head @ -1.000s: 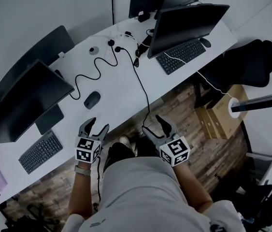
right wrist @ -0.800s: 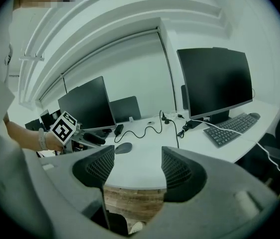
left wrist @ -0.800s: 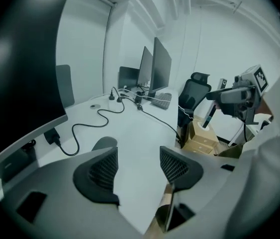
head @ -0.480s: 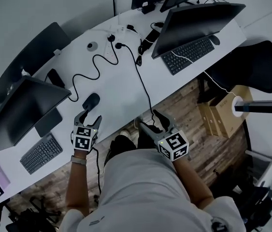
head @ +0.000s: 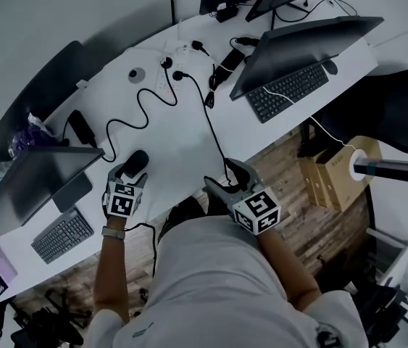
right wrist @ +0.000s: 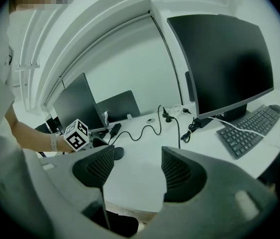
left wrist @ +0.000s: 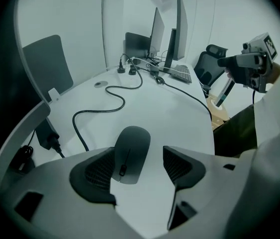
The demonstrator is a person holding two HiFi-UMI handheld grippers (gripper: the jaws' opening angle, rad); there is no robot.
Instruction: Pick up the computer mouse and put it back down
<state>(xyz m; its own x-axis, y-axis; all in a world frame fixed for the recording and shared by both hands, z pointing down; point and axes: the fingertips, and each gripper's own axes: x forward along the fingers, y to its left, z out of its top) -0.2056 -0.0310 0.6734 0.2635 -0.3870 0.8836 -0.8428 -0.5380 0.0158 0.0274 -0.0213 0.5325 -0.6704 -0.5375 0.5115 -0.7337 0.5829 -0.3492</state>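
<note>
A dark grey computer mouse (head: 136, 160) (left wrist: 131, 147) lies flat on the white desk (head: 182, 133). My left gripper (head: 126, 175) (left wrist: 139, 167) is open and reaches over the mouse's near end; its left pad is at the mouse's side, the right pad stands apart. In the right gripper view the mouse (right wrist: 117, 152) shows small beside the left gripper's marker cube. My right gripper (head: 227, 180) (right wrist: 136, 171) is open and holds nothing, hovering near the desk's front edge, right of the mouse.
A black cable (head: 142, 114) snakes across the desk behind the mouse, another (head: 214, 136) runs to the front edge. Monitors (head: 301, 49) (head: 33, 183) and keyboards (head: 296, 91) (head: 62, 235) stand at right and left. An office chair (head: 388, 107) and cardboard boxes (head: 341, 169) are on the floor.
My left gripper has moved forward onto the desk until its jaws reach over the mouse. The right gripper drifted slightly left. The head view shifted.
</note>
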